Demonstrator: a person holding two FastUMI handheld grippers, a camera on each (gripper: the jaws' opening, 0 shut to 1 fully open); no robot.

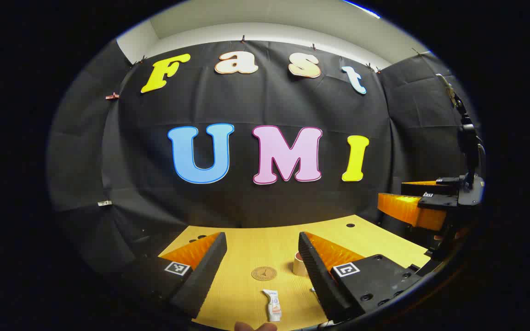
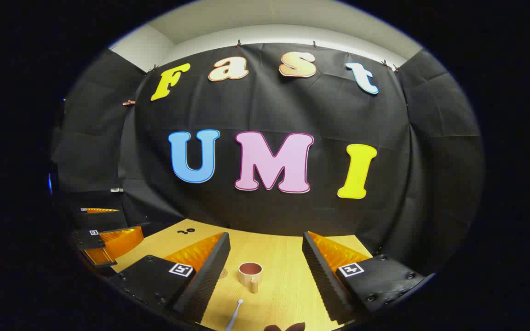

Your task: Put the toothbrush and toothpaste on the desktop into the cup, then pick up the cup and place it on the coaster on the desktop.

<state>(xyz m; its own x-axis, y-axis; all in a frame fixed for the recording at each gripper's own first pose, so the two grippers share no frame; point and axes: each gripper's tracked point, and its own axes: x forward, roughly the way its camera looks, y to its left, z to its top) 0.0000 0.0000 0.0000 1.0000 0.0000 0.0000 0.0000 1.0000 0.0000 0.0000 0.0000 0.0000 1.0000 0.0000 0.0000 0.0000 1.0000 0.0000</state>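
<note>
Left gripper view: left gripper [image 1: 262, 257] held above the desk [image 1: 246, 248], fingers spread wide, nothing between them. Coaster [image 1: 264, 273] lies flat on the desk between the fingers, roughly centre. Toothpaste [image 1: 273, 305] lies flat at 6 o'clock from the coaster, near it but apart, cap end pointing away from the camera. Cup [image 1: 299, 265] stands at 3 o'clock from the coaster, partly hidden behind the right-hand finger. A sliver of something pale shows just beside that finger's inner edge; too small to identify. The right gripper [image 1: 423, 202] shows at 3 o'clock of the frame, off the desk edge, raised.

Right gripper view: right gripper [image 2: 265, 262] also held above the desk, fingers wide apart, empty. Cup [image 2: 250, 274] stands upright between the fingers, handle toward the camera, dark inside. Toothbrush [image 2: 234, 317] lies on the desk at 6–7 o'clock from the cup, near it, not touching. Coaster [image 2: 223, 273] just shows at 9 o'clock from the cup, mostly behind the left-hand finger. The left gripper [image 2: 104, 234] shows at 8 o'clock of the frame.
</note>
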